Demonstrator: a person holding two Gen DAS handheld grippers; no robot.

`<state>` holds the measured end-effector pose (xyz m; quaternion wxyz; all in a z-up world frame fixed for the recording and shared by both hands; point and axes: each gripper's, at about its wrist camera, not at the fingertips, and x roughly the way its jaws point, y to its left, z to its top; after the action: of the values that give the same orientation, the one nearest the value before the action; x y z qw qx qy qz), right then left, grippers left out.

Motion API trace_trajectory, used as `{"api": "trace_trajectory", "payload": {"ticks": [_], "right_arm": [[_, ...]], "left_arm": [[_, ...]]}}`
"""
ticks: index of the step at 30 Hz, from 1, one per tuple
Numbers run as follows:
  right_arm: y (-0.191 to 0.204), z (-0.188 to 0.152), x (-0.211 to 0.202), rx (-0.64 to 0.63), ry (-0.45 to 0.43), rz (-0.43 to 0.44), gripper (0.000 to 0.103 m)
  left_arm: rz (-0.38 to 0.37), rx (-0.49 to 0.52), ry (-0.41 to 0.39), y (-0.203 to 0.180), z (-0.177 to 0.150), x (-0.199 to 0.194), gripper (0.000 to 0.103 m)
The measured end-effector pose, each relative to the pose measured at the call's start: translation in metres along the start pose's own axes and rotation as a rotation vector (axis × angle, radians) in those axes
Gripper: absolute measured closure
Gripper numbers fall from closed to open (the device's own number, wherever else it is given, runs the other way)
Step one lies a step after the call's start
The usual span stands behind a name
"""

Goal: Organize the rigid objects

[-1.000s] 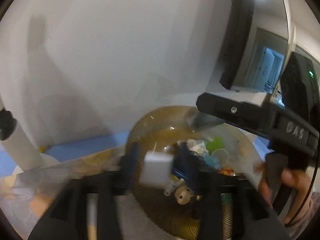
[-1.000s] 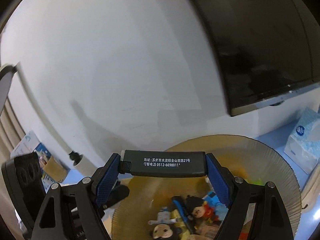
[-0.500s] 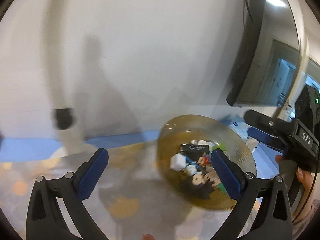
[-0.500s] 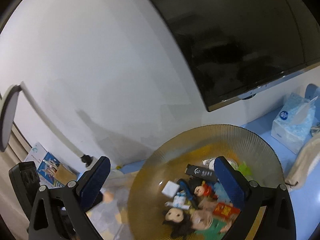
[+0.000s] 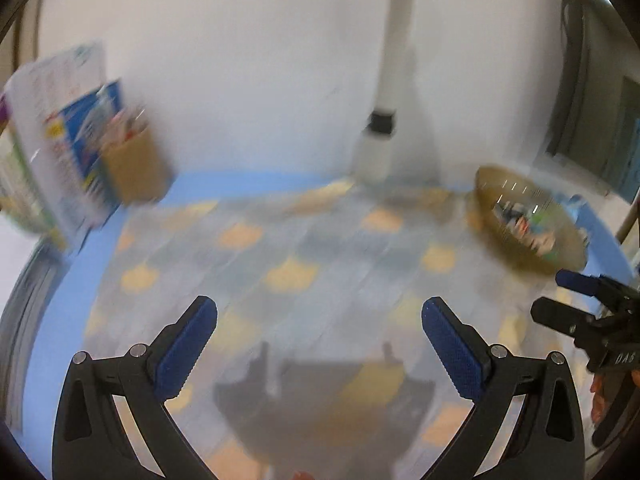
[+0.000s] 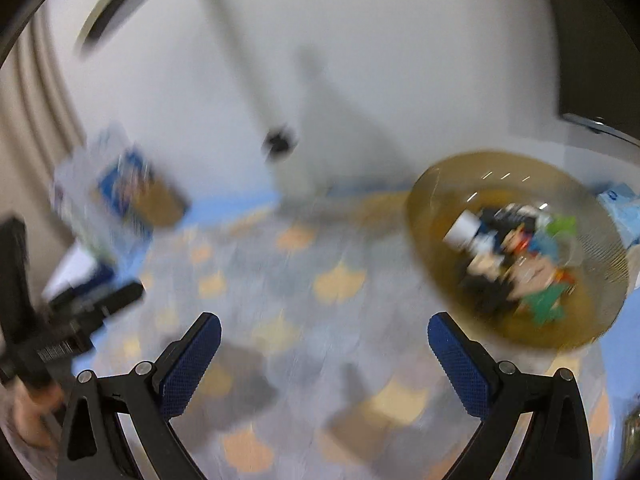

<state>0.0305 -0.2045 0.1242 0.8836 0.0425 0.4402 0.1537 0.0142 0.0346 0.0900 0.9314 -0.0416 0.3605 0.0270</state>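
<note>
An amber ribbed glass bowl [image 6: 440,184] holds several small toys and a white block; it sits at the right of the patterned tabletop, and appears smaller in the left wrist view as the bowl [image 5: 488,184]. My right gripper [image 6: 324,330] stands open over the patterned cloth, left of the bowl, with nothing between its blue pads. My left gripper [image 5: 319,314] is also open and empty above the cloth. Both views are motion-blurred. The right gripper's body [image 5: 592,320] shows at the left wrist view's right edge.
A white lamp post [image 5: 384,120] stands at the back wall. Books and a brown holder [image 5: 132,168] lean at the back left. A tissue box [image 6: 620,208] sits behind the bowl. A dark screen [image 6: 592,40] hangs at the right.
Both grippers let go of their objects into the bowl, opened wide and swung left away from it. The black bar and white block now lie in the bowl.
</note>
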Motion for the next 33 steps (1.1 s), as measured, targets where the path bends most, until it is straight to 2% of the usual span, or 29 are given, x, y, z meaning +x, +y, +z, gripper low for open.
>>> {"api": "trace_trajectory", "payload": {"ticks": [5,11,12,13,14,15,16,33], "right_arm": [[0.029,-0.052,0.026,-0.08,0.094,-0.045,0.0],[0.035,-0.095,0.061,-0.099,0.176,-0.113,0.0],[0.035,-0.097,0.064,-0.1,0.185,-0.115,0.0],[0.034,-0.099,0.071,-0.107,0.201,-0.122,0.0],[0.037,-0.102,0.075,-0.155,0.176,-0.171,0.0],[0.039,-0.103,0.073,-0.178,0.141,-0.161,0.0],[0.036,-0.104,0.075,-0.161,0.15,-0.14,0.0],[0.033,-0.111,0.077,-0.165,0.151,-0.146,0.0]], "left_arm": [[-0.012,-0.019,0.071,0.018,-0.043,0.001,0.001],[-0.043,0.028,0.159,-0.001,-0.078,0.037,0.001],[0.007,0.074,0.187,-0.01,-0.085,0.051,0.0],[0.03,0.108,0.168,-0.017,-0.086,0.049,0.0],[0.031,0.115,0.164,-0.018,-0.089,0.047,0.0],[0.016,0.099,0.173,-0.019,-0.09,0.05,0.0],[0.007,0.084,0.174,-0.016,-0.091,0.05,0.0],[0.011,0.087,0.176,-0.017,-0.096,0.049,0.0]]}}
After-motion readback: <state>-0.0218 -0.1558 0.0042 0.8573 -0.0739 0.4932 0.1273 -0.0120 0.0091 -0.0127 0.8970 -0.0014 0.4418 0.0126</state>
